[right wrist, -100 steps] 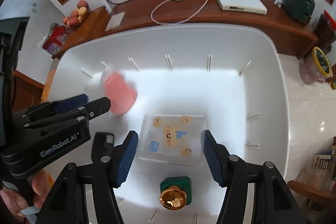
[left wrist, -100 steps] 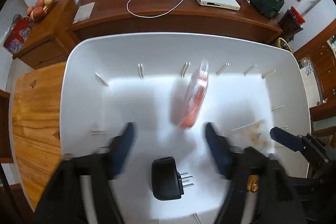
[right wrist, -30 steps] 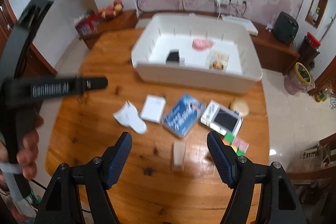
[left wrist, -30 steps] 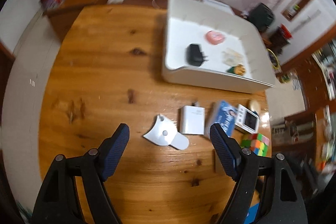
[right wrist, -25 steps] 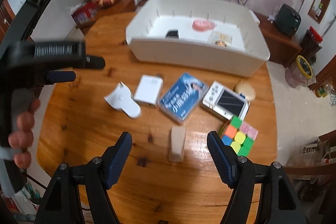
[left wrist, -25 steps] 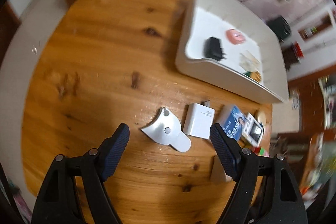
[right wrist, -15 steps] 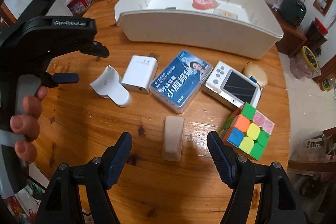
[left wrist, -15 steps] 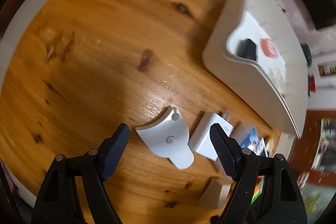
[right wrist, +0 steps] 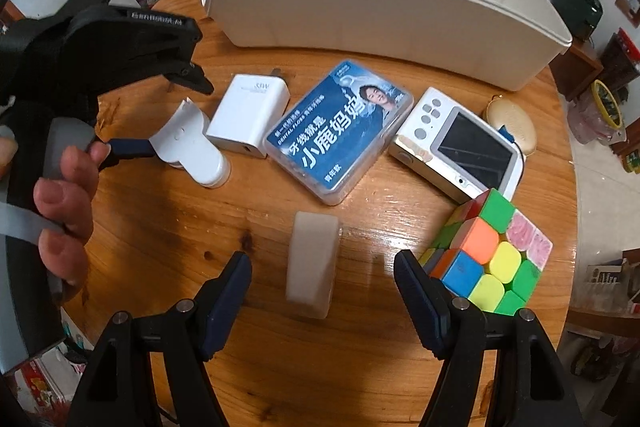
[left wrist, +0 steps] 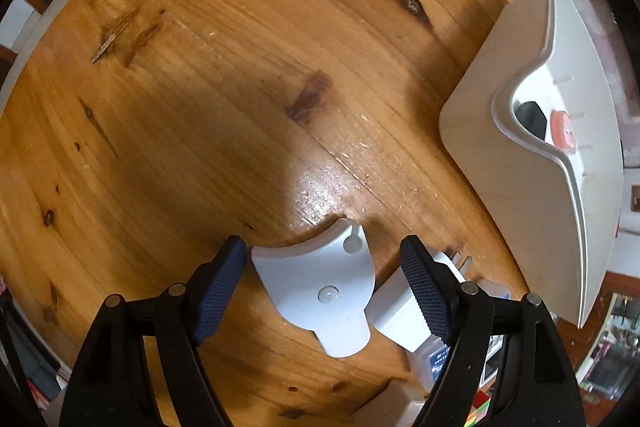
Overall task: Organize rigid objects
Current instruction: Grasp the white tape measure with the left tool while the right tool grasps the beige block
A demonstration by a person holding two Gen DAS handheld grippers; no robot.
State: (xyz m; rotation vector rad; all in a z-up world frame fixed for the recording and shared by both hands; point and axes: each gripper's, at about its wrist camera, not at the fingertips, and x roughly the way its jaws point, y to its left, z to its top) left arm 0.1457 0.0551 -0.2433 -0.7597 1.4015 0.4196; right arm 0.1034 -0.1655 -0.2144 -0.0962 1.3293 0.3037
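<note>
Left gripper (left wrist: 324, 283) sits open around the white curved plastic piece (left wrist: 320, 287) low in the frame, pads not quite touching it, while the right gripper (right wrist: 322, 291) is closing around the pale block (right wrist: 314, 263) bottom center, still no contact, white bin (right wrist: 380, 15) up top.

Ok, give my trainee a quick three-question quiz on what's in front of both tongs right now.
1. True or false: the left tongs straddle the white curved piece without pressing on it.
2. Which item lies between the right tongs? A) colour cube B) pale block C) blue floss box
3. Fill in: the white charger lies between the curved piece and the ____.

Key: 1 true. 2 B; those tongs are closing, pads not yet touching. 3 blue floss box.
</note>
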